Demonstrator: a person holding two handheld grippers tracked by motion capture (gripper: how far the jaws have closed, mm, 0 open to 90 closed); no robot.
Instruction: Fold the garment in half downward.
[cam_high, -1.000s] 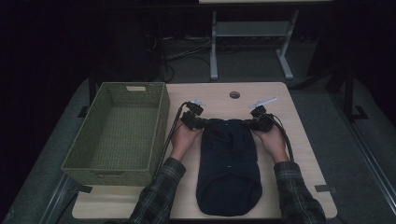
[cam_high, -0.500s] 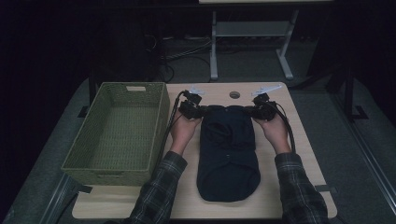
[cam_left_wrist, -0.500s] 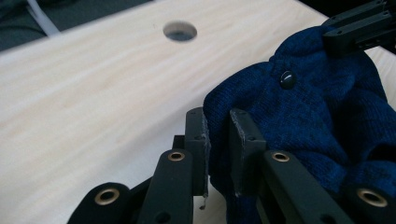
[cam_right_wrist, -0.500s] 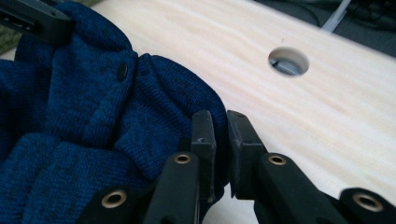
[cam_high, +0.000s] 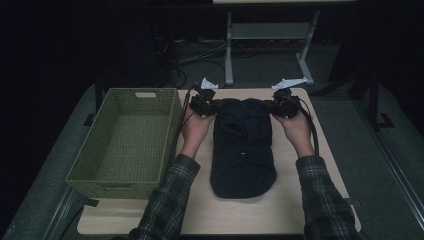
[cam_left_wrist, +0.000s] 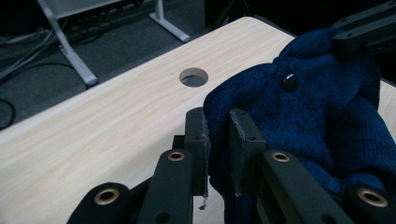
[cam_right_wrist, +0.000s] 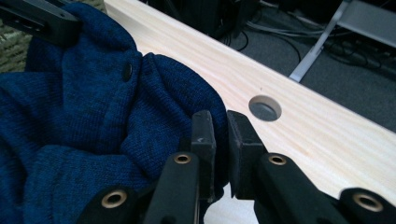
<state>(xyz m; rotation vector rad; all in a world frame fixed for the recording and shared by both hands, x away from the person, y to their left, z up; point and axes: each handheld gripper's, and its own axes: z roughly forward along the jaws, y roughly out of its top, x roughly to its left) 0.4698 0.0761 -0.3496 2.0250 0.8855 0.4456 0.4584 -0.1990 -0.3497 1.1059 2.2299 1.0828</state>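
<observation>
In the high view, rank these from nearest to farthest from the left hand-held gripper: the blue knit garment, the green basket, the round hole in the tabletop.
From the left hand-held gripper:
1. Blue knit garment: its far corner is clamped in the jaws.
2. Green basket: its rim lies just left of the gripper.
3. Round hole: toward the table's far edge, hidden in the high view, so its place against the basket is uncertain.

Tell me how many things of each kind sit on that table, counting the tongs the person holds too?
Tongs: 2, the left tongs and the right tongs, each clamped on a far corner of the garment.
Dark blue knitted garment: 1.
Green woven basket: 1, beside the garment.
Total: 4.
</observation>
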